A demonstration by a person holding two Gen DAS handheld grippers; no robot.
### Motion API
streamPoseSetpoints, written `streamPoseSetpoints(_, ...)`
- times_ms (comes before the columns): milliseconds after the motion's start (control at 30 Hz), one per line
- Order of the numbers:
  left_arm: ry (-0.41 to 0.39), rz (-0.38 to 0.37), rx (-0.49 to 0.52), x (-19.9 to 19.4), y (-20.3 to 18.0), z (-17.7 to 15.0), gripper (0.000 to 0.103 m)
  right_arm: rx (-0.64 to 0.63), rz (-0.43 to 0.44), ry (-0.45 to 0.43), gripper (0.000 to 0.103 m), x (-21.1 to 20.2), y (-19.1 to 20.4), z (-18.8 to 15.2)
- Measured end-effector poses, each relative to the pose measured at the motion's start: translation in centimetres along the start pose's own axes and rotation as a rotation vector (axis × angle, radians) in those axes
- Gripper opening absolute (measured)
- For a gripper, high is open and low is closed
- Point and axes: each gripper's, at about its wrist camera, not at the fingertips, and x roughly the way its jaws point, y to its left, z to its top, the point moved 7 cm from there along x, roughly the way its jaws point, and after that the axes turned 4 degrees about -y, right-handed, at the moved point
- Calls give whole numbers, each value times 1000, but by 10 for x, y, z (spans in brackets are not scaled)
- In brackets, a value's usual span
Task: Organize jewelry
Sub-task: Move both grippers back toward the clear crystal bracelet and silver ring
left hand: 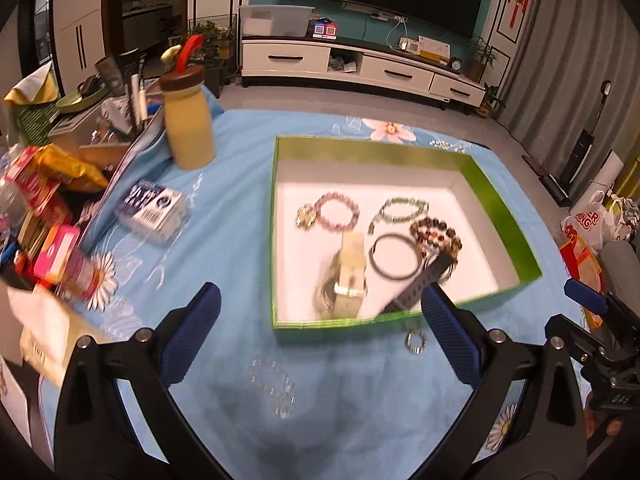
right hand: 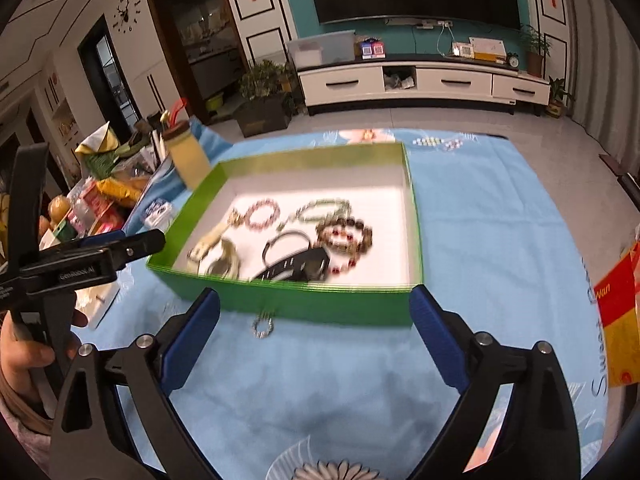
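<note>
A green box [left hand: 508, 216] [right hand: 320, 304] with a white floor sits on the blue cloth. It holds a pink bead bracelet [left hand: 338, 211], a green bead bracelet [left hand: 402, 209], a brown bead bracelet [left hand: 436, 234], a black bangle [left hand: 394, 256], a pale watch [left hand: 350, 276] and a dark watch [right hand: 296, 266]. A small beaded ring [left hand: 415, 342] [right hand: 262, 327] lies on the cloth just outside the box's near wall. A clear bead bracelet [left hand: 274, 386] lies nearer me. My left gripper [left hand: 320, 336] is open and empty above the cloth. My right gripper [right hand: 316, 338] is open and empty before the box.
A yellow bottle [left hand: 188, 120] with a brown lid stands left of the box. A tissue pack [left hand: 154, 210], snack packets [left hand: 52, 184] and clutter crowd the table's left side. A red and yellow packet [right hand: 618, 320] lies at the right edge. A TV cabinet [left hand: 360, 68] stands beyond.
</note>
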Motion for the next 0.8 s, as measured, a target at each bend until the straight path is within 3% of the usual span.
streamPoseSetpoints(800, 115, -8, -51, -7, 43, -106, 101, -13, -3, 135, 96, 14, 15, -75)
